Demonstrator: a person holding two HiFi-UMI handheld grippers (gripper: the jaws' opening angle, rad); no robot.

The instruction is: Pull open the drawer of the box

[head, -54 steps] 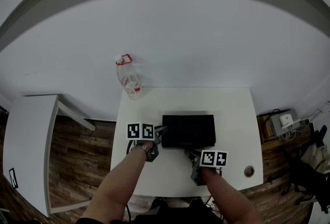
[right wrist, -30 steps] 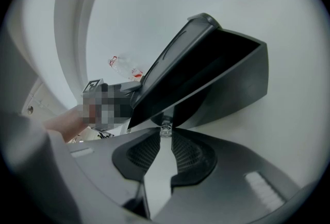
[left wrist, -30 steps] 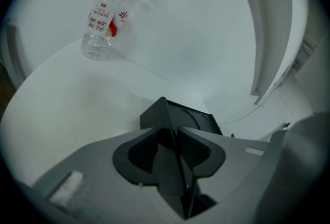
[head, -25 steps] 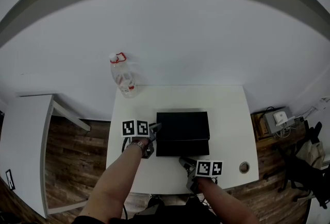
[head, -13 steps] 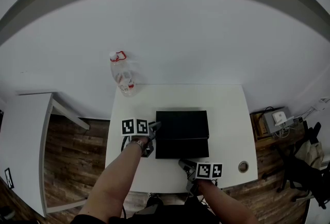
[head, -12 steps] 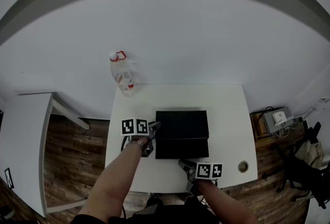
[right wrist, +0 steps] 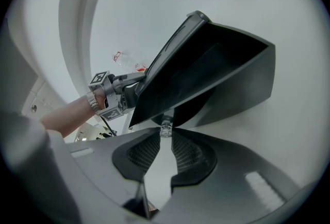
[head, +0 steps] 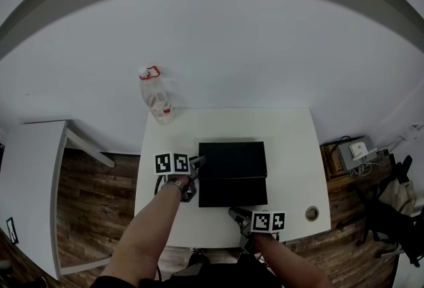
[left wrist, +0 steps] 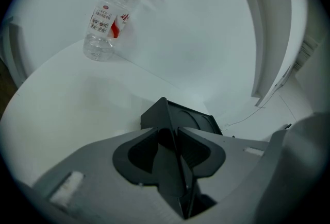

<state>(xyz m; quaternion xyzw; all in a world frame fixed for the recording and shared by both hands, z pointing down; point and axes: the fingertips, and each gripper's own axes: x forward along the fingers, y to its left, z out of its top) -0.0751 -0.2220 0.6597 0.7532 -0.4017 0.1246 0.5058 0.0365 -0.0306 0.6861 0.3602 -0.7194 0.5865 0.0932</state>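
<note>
1. A white surface (head: 291, 147) stands against a white wall (head: 218, 48) on a wooden floor (head: 99, 207). A second white table (head: 33, 174) stands well to the left of the box.
2. One black box (head: 232, 159) lies mid-surface. Its one drawer (head: 233, 192) stands partly out on the near side.
3. One clear bottle (head: 156, 98) with a red cap ring stands behind the box, to its left.
4. One round hole (head: 312, 214) is in the surface, right of the box and nearer the front.
5. There are two grippers. The left hand-held gripper (left wrist: 173, 135), jaws closed on nothing, has its tips against the box's left side. The right hand-held gripper (right wrist: 165, 134) is clenched on the drawer's small knob (right wrist: 165, 128), in front of the box.
</note>
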